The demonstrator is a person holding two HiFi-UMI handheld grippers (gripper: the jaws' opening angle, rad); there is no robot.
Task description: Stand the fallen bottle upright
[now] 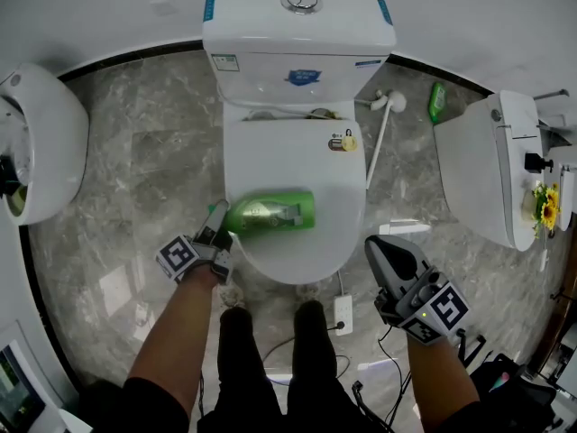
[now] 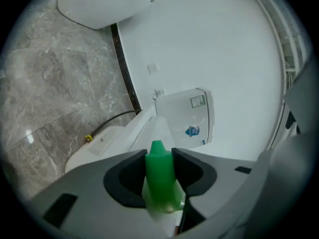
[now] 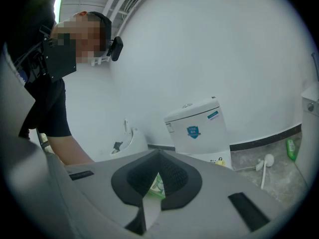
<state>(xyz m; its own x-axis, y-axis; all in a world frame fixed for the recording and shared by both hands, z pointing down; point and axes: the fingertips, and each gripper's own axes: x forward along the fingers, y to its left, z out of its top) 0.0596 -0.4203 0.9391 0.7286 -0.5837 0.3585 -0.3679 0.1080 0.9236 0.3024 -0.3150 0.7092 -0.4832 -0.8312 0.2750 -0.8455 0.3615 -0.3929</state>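
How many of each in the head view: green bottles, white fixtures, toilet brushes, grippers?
green bottle: 2 (one lying, one further back at right)
white fixture: 3 (middle toilet, left, right)
toilet brush: 1
gripper: 2 (left, right)
Total: 8

Two claws, one fallen bottle, one toilet brush

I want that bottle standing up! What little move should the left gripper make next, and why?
Probably lift and tilt the left gripper so the cap end swings up over the base. The green bottle lies on its side on the toilet lid, and the jaws look closed on its cap. The right gripper hangs shut, aside.
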